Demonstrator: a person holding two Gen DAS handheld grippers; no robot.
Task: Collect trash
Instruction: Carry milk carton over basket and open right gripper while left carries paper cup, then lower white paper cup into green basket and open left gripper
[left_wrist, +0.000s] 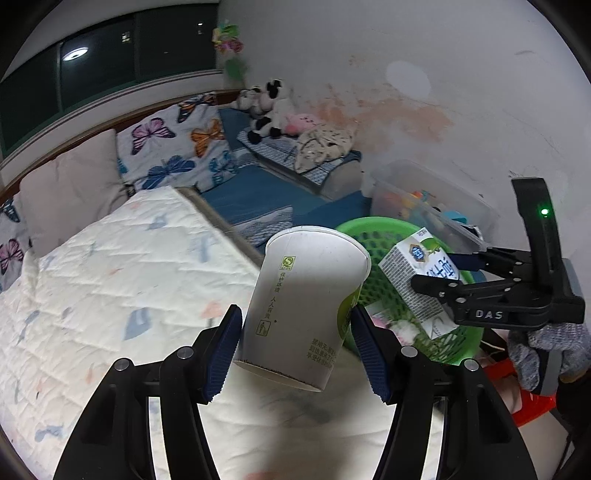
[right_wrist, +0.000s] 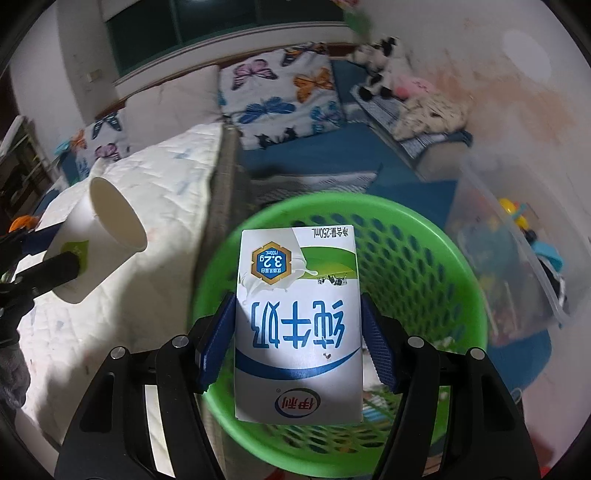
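Observation:
My left gripper (left_wrist: 295, 332) is shut on a white paper cup (left_wrist: 306, 302), held tilted above the white quilt, left of the green mesh basket (left_wrist: 380, 284). The cup also shows in the right wrist view (right_wrist: 99, 243), with the left gripper (right_wrist: 55, 266) around it. My right gripper (right_wrist: 297, 332) is shut on a white and blue milk carton (right_wrist: 297, 325) and holds it over the green basket (right_wrist: 424, 273). In the left wrist view the right gripper (left_wrist: 439, 273) holds the carton (left_wrist: 413, 284) above the basket. Some paper trash lies in the basket's bottom.
A bed with a white quilt (left_wrist: 110, 280) lies to the left, with butterfly pillows (left_wrist: 173, 151) behind. A clear plastic box of toys (right_wrist: 517, 251) stands right of the basket. Plush toys (left_wrist: 266, 110) sit by the stained wall. A red stool (left_wrist: 524, 398) is under the basket.

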